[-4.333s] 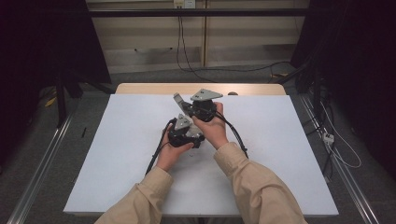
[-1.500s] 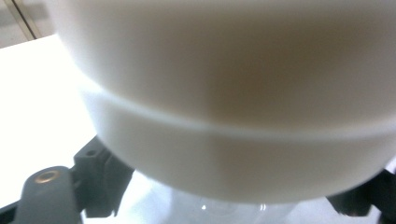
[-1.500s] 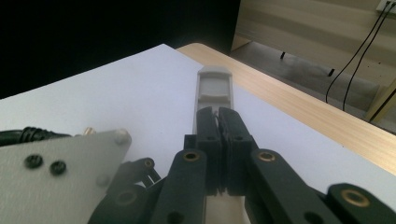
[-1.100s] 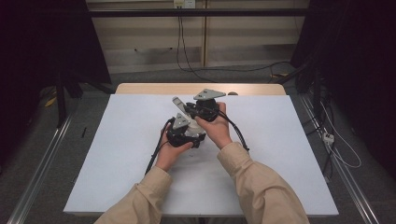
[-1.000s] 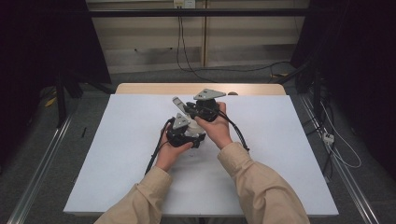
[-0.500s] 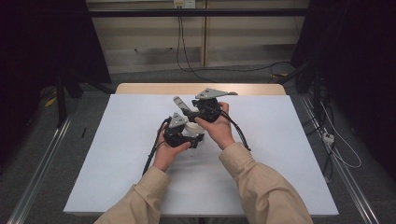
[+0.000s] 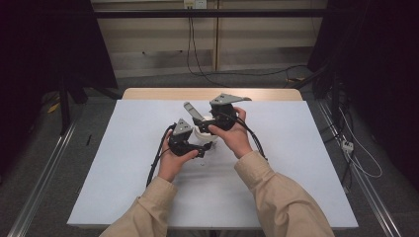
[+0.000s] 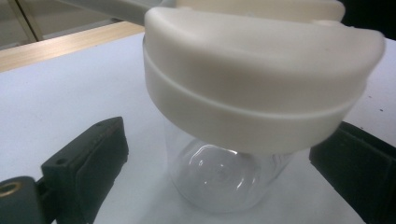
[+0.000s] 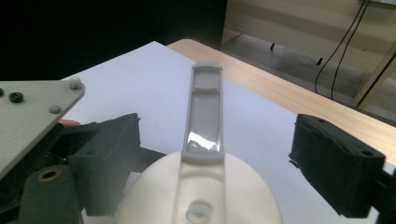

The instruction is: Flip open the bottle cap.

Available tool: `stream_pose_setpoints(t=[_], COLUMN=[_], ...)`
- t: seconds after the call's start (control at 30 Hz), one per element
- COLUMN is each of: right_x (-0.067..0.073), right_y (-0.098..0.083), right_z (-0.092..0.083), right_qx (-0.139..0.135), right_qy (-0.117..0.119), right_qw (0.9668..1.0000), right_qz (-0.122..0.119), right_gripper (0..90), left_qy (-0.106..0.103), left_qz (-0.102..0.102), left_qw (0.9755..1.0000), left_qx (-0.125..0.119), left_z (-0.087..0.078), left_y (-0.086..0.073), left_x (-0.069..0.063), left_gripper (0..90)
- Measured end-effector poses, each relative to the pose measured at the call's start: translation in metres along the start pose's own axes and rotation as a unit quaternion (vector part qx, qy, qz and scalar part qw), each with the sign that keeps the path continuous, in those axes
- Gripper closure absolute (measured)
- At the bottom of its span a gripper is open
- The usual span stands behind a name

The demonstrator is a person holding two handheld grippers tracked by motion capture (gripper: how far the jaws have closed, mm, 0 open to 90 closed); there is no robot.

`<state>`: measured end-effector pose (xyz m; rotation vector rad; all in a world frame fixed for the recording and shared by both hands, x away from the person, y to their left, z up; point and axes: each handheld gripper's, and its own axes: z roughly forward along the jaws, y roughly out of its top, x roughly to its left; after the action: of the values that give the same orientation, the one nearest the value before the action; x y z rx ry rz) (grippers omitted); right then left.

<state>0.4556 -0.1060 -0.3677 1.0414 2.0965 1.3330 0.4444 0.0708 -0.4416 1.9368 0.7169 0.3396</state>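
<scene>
From my left gripper I look straight at a clear bottle standing on the white surface, between my two black jaws; both pads stand apart from the glass, having just been spreading, so this gripper is released. The cream lid sits on the bottle's top, seemingly fully seated, though I cannot tell whether it is tight.

My right gripper hangs over that lid; its jaws have likewise just been opening and press on nothing, with the grey flip strap rising between them and pointing away.

I judge the lid work done and both grips let go; what is left is backing the hands off.

Beyond the grippers the surface is bare to its wooden far edge. Only the strap and my own crossed cables crowd the way out.
</scene>
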Motion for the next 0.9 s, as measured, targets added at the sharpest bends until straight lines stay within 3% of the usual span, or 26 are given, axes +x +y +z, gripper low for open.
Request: stream_pose_setpoints(t=[0.5,0.8,0.9], right_x=[0.001,0.002,0.002], right_y=[-0.006,-0.015,-0.019], right_z=[-0.008,-0.023,-0.031], right_qx=[0.000,-0.005,-0.005], right_qy=[0.003,0.009,0.012], right_qw=[1.0000,0.9999,0.9999], right_qz=[0.007,0.010,0.009], right_gripper=[13.3,12.1,11.7], left_qy=[-0.001,0.003,0.005], left_qz=[-0.006,0.005,0.010], left_qw=[0.9999,0.9997,0.9999], left_qx=[-0.010,-0.023,-0.011], left_z=[-0.025,-0.043,-0.049], left_y=[0.001,-0.002,-0.008], left_x=[0.006,0.007,0.009], left_gripper=[4.0,4.0,4.1])
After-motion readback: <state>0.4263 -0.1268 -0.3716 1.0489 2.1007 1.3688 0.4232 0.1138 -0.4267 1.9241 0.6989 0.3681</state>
